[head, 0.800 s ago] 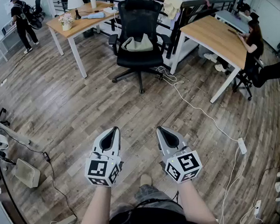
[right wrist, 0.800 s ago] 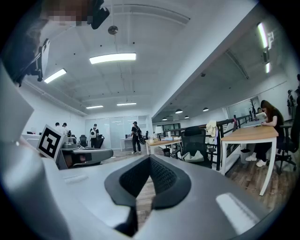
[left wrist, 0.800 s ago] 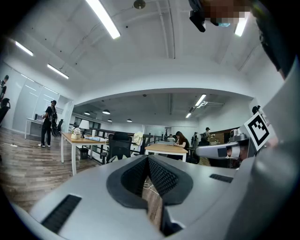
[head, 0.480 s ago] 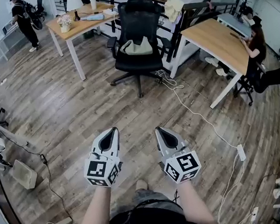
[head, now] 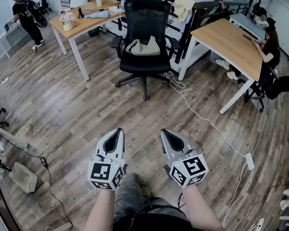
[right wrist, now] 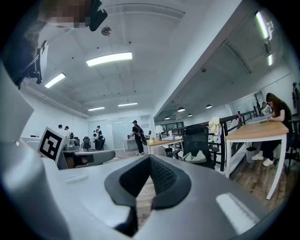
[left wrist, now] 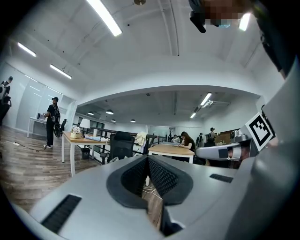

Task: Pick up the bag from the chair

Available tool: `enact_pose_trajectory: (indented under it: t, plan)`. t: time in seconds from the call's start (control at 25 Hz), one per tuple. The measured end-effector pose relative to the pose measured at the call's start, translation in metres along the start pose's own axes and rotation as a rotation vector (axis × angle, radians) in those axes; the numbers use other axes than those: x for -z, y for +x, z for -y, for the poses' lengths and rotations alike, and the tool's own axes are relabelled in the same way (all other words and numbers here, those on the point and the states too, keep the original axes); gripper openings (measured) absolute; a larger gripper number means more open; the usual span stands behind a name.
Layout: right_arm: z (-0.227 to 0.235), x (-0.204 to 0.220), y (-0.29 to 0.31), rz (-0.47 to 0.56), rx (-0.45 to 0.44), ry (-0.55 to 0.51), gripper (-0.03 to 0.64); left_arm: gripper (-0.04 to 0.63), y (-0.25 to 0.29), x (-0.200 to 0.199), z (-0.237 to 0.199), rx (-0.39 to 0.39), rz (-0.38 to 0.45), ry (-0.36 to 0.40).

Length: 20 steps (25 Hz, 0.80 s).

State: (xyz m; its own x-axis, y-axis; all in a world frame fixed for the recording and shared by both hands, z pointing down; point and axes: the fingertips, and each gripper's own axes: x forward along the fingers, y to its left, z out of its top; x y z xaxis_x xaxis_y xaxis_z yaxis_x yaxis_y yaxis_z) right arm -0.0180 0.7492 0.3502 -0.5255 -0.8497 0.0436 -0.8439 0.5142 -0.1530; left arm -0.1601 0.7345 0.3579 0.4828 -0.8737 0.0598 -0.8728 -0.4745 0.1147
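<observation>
Floorboards of brown wood (head: 71,104) lie between the two grippers and the task's thing. The pale beige soft bag (head: 144,47) sits on the seat of the black mesh office chair (head: 147,17), its two top corners standing up against the backrest. That chair stands on its wheeled base between a light wooden desk with white legs (head: 81,25) on the left and a second light wooden desk (head: 229,39) on the right, where a person in dark clothes (head: 267,48) sits.

Both grippers are held low and close to the person's body, side by side and pointing forward toward the chair. The left gripper (head: 117,132) has its dark ribbed fingers (left wrist: 133,176) pressed together at the tips, with nothing between them; only floor shows through the small gap behind the tips. The right gripper (head: 165,132) is the same: its fingers (right wrist: 164,176) meet at the tips and hold nothing.

The bag is well apart from both pairs of fingers, straight ahead and slightly to the right of the left gripper, roughly in line with the right one. In the right gripper view it appears just to the right of the closed tips, far off; in the left gripper view the chair shows to the left of the tips.
</observation>
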Motion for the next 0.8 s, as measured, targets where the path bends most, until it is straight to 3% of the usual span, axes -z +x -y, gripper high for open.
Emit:
enact_pose_trajectory:
  t: [0.8]
  plan:
    - [0.103,-0.035,0.116,0.029,0.064,0.019,0.006,-0.003,0.16,-0.021,-0.055,0.058,-0.014,0.027]
